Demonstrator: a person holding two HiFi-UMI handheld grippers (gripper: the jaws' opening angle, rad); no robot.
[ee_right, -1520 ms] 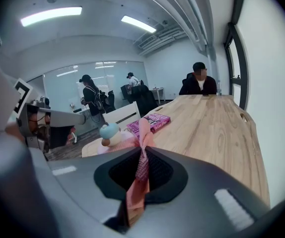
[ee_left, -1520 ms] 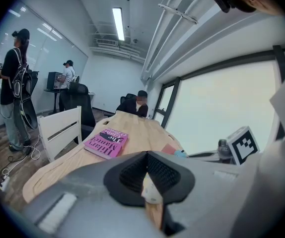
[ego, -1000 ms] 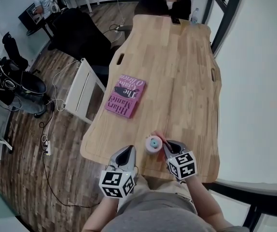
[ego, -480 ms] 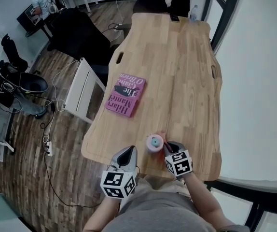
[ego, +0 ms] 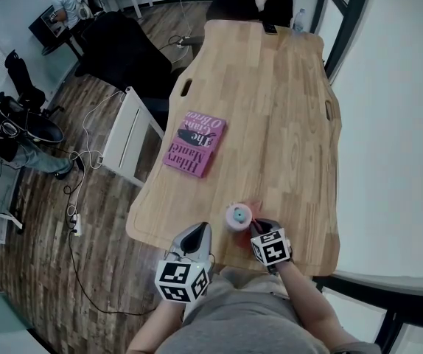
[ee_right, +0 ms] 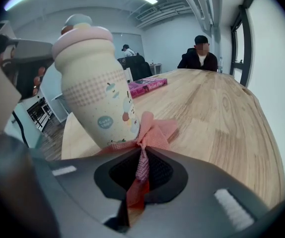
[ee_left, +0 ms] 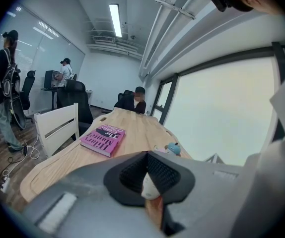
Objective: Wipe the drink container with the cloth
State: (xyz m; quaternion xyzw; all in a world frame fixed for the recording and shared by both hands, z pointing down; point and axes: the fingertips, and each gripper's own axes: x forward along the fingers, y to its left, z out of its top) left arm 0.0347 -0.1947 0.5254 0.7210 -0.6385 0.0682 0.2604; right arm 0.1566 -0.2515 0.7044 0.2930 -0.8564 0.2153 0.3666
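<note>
Drink container [ego: 237, 216] upright on the table [ego: 285, 109], cloth [ee_right: 152, 133] against its base.
Right gripper [ego: 258, 228] clamps the cloth; left gripper [ego: 197, 232] jaws together, seemingly empty.

Drink container [ee_right: 95, 83]: cream body, pink gingham band, small cartoon prints, pink lid, pale blue knob.
Cloth [ee_right: 155, 133]: pink-and-white fine check.
Book [ego: 194, 144]: magenta cover, black and white lettering.
Counter [ego: 285, 109]: light wood grain.
Left hand-held gripper [ego: 195, 234], right hand-held gripper [ego: 256, 225]: grey shells, black-and-white square markers.
</note>
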